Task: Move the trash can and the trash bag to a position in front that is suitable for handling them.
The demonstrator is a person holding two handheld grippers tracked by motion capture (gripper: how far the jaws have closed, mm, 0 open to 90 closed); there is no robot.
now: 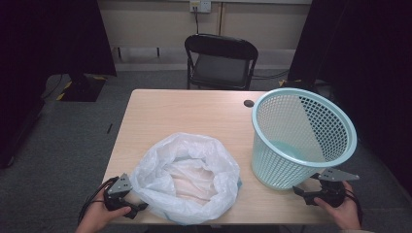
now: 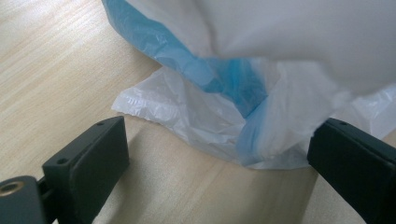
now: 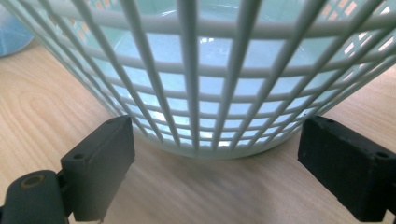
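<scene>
We find the left gripper [image 1: 137, 208] spread beside the white bag [image 1: 187, 177], perhaps touching; the right gripper [image 1: 302, 191] is spread at the mesh basket [image 1: 301, 138].

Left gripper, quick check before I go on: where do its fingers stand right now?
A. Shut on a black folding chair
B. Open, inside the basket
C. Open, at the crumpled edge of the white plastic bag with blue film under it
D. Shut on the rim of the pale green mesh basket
C: in the left gripper view, the left gripper has its fingers wide apart on either side of the white plastic bag's crumpled edge on the wooden table.
</scene>
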